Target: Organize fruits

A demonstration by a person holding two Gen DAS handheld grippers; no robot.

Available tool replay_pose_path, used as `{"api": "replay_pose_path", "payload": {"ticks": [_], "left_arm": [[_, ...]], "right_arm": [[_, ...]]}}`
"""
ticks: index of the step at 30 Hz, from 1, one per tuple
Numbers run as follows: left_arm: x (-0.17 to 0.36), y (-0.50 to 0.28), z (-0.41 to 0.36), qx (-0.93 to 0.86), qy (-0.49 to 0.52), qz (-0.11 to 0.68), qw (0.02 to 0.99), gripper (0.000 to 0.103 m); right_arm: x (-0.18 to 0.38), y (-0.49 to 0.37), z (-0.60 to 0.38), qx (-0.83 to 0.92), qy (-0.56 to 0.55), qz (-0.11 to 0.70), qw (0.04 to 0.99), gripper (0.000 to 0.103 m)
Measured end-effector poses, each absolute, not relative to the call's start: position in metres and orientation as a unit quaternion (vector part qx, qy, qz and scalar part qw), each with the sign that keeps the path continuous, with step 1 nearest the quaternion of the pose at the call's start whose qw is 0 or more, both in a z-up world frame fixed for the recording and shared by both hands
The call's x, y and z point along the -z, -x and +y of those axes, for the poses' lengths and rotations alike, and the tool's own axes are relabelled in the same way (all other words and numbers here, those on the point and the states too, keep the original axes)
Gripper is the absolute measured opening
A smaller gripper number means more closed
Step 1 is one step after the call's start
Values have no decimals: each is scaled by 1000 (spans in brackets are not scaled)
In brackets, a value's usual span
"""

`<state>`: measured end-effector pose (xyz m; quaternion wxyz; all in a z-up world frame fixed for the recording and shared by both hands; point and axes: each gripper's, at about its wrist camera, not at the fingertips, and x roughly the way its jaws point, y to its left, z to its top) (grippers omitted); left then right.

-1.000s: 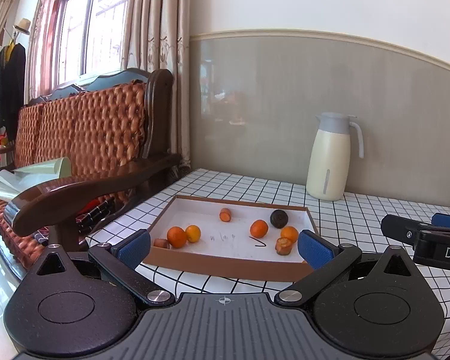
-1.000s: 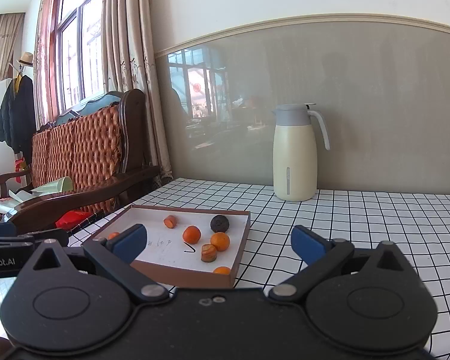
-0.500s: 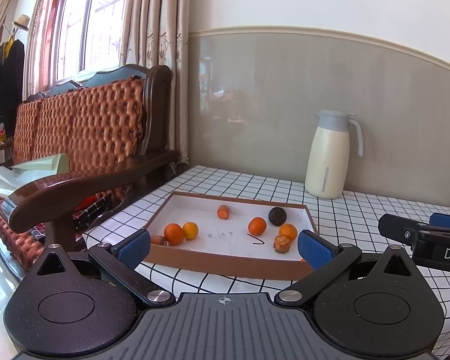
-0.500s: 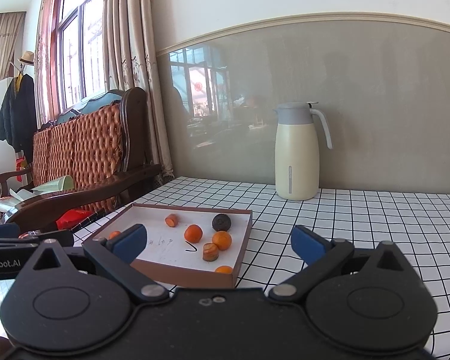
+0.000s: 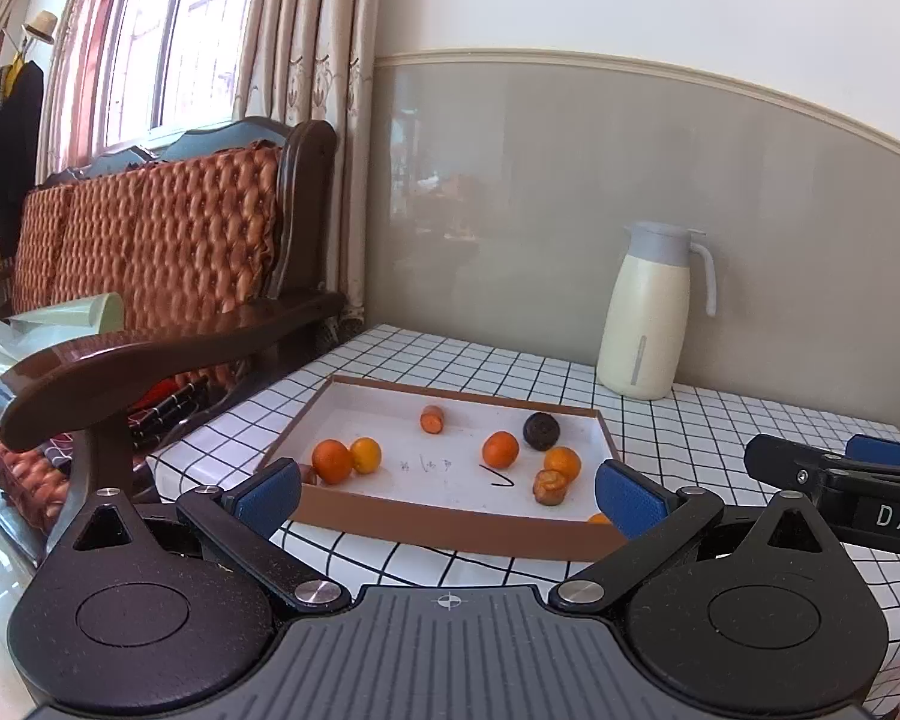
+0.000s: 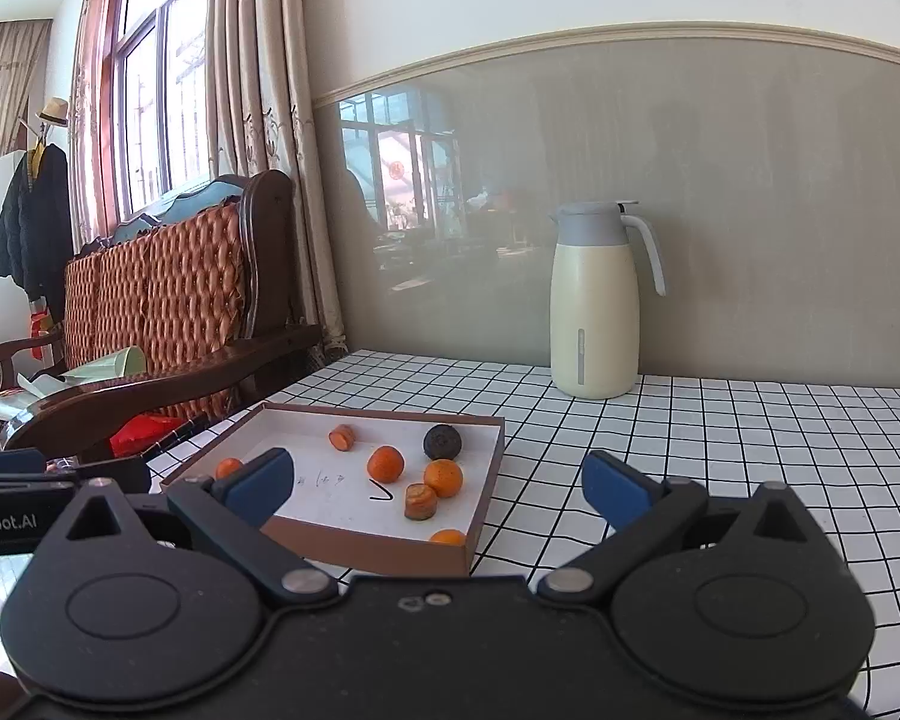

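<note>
Both my left gripper (image 5: 447, 495) and right gripper (image 6: 435, 483) hang wide open and empty, with the fruits scattered in the tray (image 5: 450, 525) straight ahead of the left, which looks nearer.

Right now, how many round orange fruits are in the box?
5 oranges: two together at the left, one in the middle, one right of it, one in the near right corner. Gripper fingers may hide more.

The shallow brown cardboard tray (image 5: 450, 531) lies on the checked-cloth surface (image 6: 720, 450). Small orange fruits (image 5: 500, 449) lie inside; the cream thermal jug (image 6: 594, 306) stands behind, probably well apart.
</note>
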<state>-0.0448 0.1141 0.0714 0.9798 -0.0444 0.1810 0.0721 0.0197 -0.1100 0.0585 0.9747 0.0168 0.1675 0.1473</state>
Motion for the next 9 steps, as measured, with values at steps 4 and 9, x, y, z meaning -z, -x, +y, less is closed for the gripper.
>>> {"api": "replay_pose_path", "payload": {"ticks": [4, 9], "left_arm": [[-68, 44, 113, -75, 42, 176, 981, 103], [-67, 38, 114, -79, 44, 177, 980, 100]], "right_arm": [[-57, -22, -110, -148, -19, 170, 974, 97], [-54, -26, -110, -148, -20, 174, 973, 97]]}}
